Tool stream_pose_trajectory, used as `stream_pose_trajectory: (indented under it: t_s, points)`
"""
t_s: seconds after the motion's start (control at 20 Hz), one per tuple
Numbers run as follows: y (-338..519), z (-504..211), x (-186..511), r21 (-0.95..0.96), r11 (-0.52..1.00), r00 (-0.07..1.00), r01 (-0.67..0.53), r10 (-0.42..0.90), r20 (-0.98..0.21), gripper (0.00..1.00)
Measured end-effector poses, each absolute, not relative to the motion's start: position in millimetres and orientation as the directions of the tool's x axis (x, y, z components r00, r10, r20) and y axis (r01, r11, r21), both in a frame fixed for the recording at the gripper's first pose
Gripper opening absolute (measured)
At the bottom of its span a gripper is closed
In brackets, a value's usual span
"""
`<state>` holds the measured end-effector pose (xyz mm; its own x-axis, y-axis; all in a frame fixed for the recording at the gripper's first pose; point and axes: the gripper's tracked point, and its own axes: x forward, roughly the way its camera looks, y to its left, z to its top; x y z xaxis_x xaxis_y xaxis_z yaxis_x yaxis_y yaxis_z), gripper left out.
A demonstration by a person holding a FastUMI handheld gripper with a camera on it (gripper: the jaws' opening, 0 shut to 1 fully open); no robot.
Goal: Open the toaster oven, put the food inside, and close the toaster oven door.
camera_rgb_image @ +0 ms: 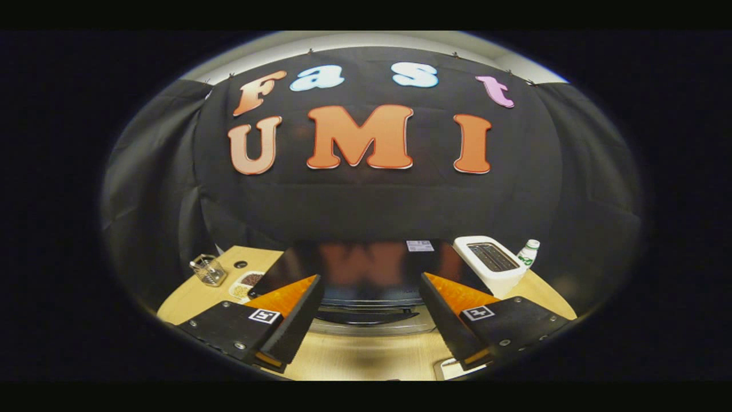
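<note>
Your tongs [369, 320] are spread wide and pinch nothing; both fingers [291, 323] hang over the wooden tabletop [366, 357]. The toaster oven [366, 272] stands just ahead of them, seen in the gap between the fingers, with its dark glossy top toward you and its door handle [366, 316] below. The door looks closed. To the right of the toaster oven you see a white pop-up toaster [490, 263], and a small bottle [528, 252] just beyond it. To the left of the toaster oven there is a divided dish [245, 285] with food, and a clear glass container [209, 270] near it.
</note>
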<state>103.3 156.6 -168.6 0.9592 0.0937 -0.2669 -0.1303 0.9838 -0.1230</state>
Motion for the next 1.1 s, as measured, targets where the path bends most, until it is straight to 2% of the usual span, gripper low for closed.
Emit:
stream_pose_trajectory:
  t_s: [0.3,0.55,0.8,1.1]
  points:
    - [161,-206,116,-0.181,0.975,0.94,-0.129,0.062,-0.337,1.0]
    - [167,-209,117,-0.159,0.98,0.943,-0.122,0.064,-0.327,0.99]
    - [165,-218,105,-0.09,0.989,0.929,-0.115,0.075,-0.362,0.98]
    - [166,-220,85,-0.092,0.988,0.914,-0.122,0.076,-0.398,0.98]
